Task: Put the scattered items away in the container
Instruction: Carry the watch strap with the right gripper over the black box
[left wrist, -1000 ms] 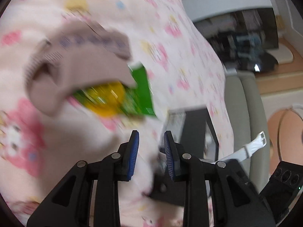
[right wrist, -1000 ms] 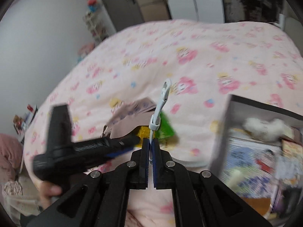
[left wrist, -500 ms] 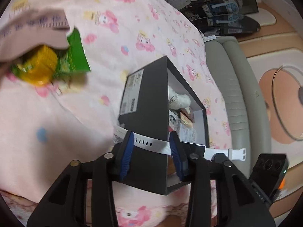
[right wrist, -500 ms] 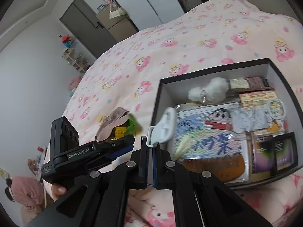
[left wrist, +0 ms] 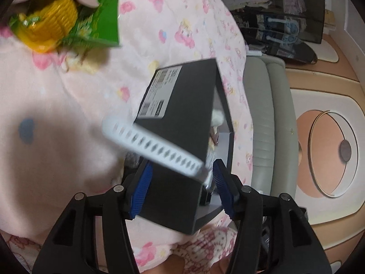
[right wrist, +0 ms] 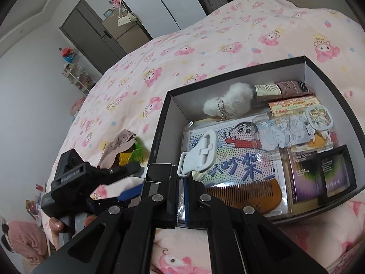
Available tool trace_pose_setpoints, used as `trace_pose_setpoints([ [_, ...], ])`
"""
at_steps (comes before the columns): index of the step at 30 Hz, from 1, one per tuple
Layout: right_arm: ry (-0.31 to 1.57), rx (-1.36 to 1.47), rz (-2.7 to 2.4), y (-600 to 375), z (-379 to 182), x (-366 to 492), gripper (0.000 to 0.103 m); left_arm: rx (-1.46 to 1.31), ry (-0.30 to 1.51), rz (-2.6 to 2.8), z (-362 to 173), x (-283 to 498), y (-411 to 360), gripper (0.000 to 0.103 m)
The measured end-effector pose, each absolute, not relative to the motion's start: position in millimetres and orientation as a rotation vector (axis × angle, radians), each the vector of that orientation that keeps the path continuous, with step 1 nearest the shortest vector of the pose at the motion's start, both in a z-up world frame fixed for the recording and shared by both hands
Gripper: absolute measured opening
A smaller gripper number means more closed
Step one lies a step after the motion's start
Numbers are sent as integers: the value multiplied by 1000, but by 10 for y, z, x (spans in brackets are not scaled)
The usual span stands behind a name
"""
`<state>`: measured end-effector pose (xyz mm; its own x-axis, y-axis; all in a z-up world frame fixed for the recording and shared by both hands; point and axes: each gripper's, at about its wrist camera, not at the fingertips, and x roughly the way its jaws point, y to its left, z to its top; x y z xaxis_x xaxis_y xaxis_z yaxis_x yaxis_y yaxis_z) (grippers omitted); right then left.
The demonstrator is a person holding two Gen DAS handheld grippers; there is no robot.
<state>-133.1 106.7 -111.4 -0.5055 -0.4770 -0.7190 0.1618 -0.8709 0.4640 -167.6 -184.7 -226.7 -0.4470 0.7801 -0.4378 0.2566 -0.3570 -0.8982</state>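
Observation:
My right gripper is shut on a smartwatch with white straps, held over the near left corner of the black box. The box holds a fluffy white keychain, a comic pad, a wooden comb and packets. My left gripper is open; the watch's perforated white strap hangs between its blue pads without being pinched. A green snack bag and yellow item lie under a beige mask on the bed.
The pink patterned duvet covers the bed. A grey padded bench runs beside the bed's edge. A round rug lies on the floor. The left gripper's body sits just left of my right gripper.
The right gripper has swung from the bed to above the box with the watch. The left gripper's jaws have opened wider around the strap, and the view has moved closer to the box.

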Motion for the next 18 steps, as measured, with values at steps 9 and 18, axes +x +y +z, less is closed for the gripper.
trace_pose_setpoints([
  [9, -518, 1279, -2391, 1117, -1057, -1197, 2, -1199, -1350, 2121, -1815, -1577, -1816, 7],
  [18, -544, 1307, -2393, 1246, -1162, -1125, 2, -1326, -1384, 2072, -2047, -1576, -1779, 18],
])
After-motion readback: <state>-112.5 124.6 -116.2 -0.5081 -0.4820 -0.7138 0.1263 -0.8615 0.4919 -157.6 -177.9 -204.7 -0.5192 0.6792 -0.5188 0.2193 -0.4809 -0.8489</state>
